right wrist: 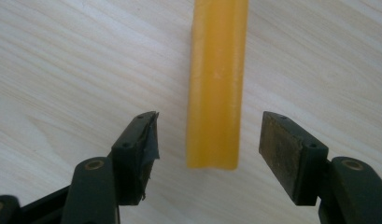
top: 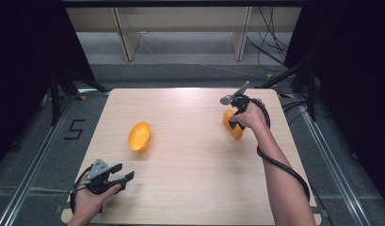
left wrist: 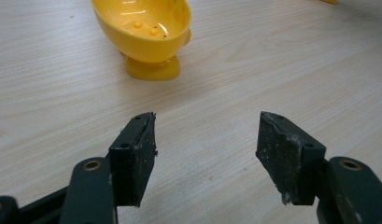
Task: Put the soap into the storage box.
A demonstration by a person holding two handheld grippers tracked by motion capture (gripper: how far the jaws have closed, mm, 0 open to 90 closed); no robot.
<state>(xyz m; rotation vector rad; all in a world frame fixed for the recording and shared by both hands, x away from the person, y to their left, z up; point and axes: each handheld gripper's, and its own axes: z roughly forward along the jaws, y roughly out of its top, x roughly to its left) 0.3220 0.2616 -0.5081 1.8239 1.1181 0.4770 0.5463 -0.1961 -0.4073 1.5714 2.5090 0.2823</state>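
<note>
A yellow footed bowl (top: pixel 139 136) stands left of the table's middle; in the left gripper view the bowl (left wrist: pixel 144 32) is ahead and a bit left of the jaws. My left gripper (top: pixel 126 175) (left wrist: pixel 207 140) rests near the front left corner, open, with bare wood between its pads. An orange bar-shaped block (top: pixel 232 126) (right wrist: pixel 216 88) lies at the right of the table. My right gripper (top: pixel 234 120) (right wrist: pixel 209 140) points down over it, open, its jaws standing either side of the block's near end with gaps on both sides.
The wooden table (top: pixel 190 188) has wide bare wood between the bowl and the block. Beyond its far edge stand pale shelf legs (top: pixel 126 42) and cables (top: pixel 270 42) on the floor. A "5" mark (top: pixel 75 128) is on the floor at left.
</note>
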